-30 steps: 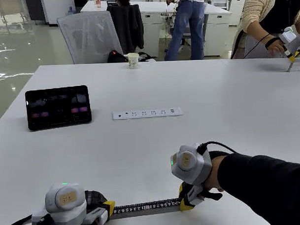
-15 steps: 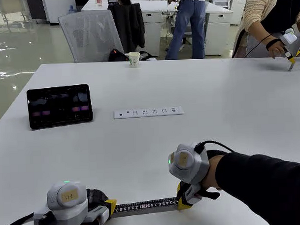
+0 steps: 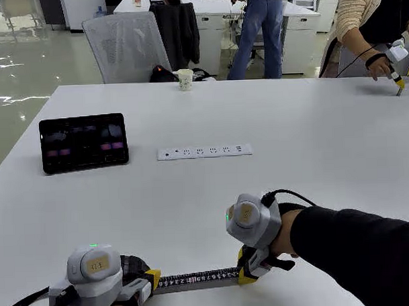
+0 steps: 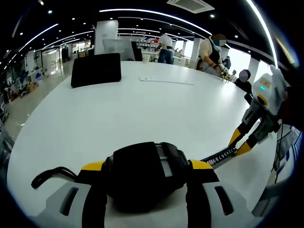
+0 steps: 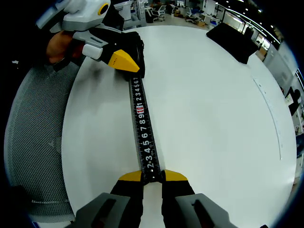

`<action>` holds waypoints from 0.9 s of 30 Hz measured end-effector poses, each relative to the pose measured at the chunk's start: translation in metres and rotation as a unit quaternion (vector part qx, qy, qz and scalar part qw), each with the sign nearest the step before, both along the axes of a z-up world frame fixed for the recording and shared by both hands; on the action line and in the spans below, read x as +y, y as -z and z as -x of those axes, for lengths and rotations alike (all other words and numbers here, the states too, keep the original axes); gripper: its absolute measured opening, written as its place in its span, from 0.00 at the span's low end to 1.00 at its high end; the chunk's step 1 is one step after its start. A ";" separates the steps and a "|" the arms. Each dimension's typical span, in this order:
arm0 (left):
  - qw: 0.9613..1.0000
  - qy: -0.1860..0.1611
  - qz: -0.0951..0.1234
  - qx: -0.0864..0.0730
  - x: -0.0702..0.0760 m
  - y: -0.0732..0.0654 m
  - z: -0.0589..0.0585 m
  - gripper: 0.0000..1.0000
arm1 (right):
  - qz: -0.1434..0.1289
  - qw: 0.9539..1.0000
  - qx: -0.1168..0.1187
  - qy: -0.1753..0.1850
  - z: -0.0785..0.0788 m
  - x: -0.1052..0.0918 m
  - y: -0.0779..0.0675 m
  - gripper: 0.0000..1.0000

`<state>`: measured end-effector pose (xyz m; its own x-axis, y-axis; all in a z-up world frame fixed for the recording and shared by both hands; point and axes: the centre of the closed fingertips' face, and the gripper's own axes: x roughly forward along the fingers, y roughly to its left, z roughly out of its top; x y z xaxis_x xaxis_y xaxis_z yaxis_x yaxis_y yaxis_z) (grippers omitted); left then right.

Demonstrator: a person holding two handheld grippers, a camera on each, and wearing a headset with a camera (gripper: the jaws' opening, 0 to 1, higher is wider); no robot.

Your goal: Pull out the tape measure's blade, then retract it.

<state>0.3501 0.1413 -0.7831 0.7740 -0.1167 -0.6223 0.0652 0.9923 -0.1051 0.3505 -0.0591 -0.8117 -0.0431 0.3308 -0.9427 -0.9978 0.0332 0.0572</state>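
**A:** Where is the tape measure point(image 5: 140, 102)?

**B:** At the near edge of the white surface point(image 3: 312, 142), stretched between the two tools. Its black case point(image 4: 142, 183) is on the left and its blade point(image 3: 195, 279) runs out to the right.

**A:** What holds the case?

**B:** The left hand-held gripper point(image 4: 147, 166). Its yellow-tipped jaws are closed on the case, one on each side.

**A:** And the other end?

**B:** The right hand-held gripper point(image 5: 153, 176) pinches the blade's tip. The jaws meet on it with no gap that I can see. A dark sleeve point(image 3: 356, 248) reaches in behind it.

**A:** Is the blade straight?

**B:** Yes, straight from case to tip, with the figures facing up. In the right gripper view there is a red mark about halfway along. The blade lies close above the surface, but I cannot tell whether it touches.

**A:** Anything else there?

**B:** A dark tablet point(image 3: 84, 142) stands on the left, well apart from the tape measure. A white power strip point(image 3: 204, 151) lies near the middle. A cup point(image 3: 184, 79) stands at the far edge, in front of a grey chair point(image 3: 123, 47). A person point(image 3: 368, 20) leans in at the far right corner.
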 end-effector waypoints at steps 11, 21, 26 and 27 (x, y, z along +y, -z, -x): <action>1.000 0.000 0.001 0.001 0.000 0.000 0.000 0.62 | -0.001 1.000 -0.002 0.000 0.001 0.007 0.000 0.11; 1.000 0.000 0.002 0.002 0.000 0.001 0.000 0.62 | -0.003 1.000 0.002 0.000 0.001 0.013 0.000 0.11; 1.000 -0.001 0.002 0.003 0.000 0.000 0.000 0.62 | -0.005 1.000 0.003 0.000 0.001 0.017 0.001 0.11; 1.000 0.000 0.002 0.003 0.000 0.000 0.001 0.62 | -0.004 1.000 0.003 0.000 0.001 0.017 0.001 0.11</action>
